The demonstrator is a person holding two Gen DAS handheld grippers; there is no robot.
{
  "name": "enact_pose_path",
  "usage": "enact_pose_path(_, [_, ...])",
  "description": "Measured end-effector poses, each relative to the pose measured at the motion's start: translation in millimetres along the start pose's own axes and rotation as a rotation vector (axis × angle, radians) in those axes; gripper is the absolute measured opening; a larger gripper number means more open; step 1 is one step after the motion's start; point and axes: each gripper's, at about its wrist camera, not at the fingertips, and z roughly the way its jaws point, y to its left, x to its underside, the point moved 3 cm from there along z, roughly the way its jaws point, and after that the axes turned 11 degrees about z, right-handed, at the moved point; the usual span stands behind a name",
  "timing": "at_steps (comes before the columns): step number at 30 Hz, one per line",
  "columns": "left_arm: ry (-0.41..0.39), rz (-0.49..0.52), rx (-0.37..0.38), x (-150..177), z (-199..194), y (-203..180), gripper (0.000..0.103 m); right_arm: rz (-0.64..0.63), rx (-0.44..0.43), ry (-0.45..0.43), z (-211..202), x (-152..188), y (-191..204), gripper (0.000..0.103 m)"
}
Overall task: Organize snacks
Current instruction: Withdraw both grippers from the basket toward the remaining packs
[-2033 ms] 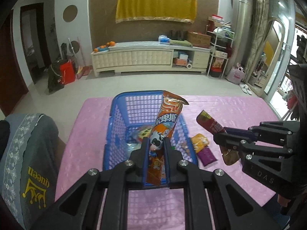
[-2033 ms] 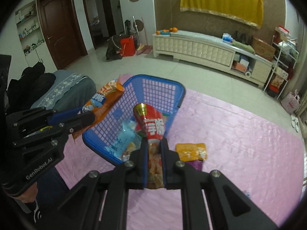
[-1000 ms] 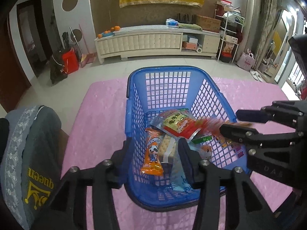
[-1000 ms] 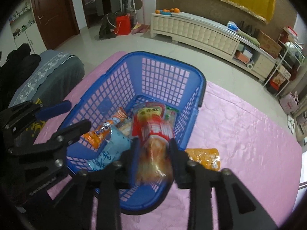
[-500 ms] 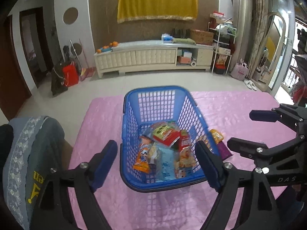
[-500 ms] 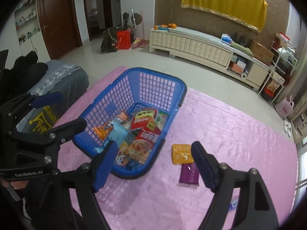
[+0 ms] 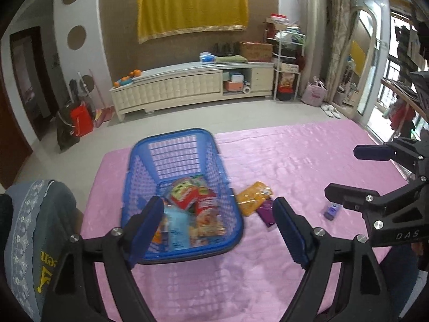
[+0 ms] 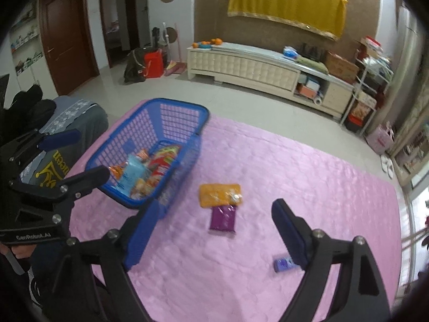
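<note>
Table: the pink cloth (image 8: 295,161) covers the whole working surface, and every task item lies on it.
Basket: the blue basket (image 8: 171,112) sits toward the left side and already holds several snack packets; it reads as the place the snacks go.
Right gripper: the right gripper (image 8: 214,230) hangs above the cloth with its jaws wide apart and nothing between them.
Left gripper: the left gripper (image 7: 219,225) is likewise spread wide and empty, hovering over the near end of the basket.
Orange packet: the orange packet (image 8: 219,194) lies flat just right of the basket, long axis across the right wrist view.
Purple packet: the purple packet (image 8: 224,218) touches the orange one's near edge, long axis pointing away from the right gripper, almost dead ahead between its fingers.
Small item: a small blue-purple item (image 8: 284,264) lies well apart to the right, by the right finger; it is too blurred to identify.
Nearer arm: the right one, by my judgement, since both loose packets sit straight ahead of it and beyond the basket wall from the left.
</note>
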Motion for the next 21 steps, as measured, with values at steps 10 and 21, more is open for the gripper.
enact_pose_path(10, [0.068, 0.057, 0.112, -5, 44, -73, 0.082, 0.087, 0.093, 0.056, 13, 27, -72, 0.088])
enact_pose_path(21, [0.212, 0.017, 0.175, 15, 109, -116, 0.082, 0.193, 0.105, 0.212, 67, 76, -139, 0.089])
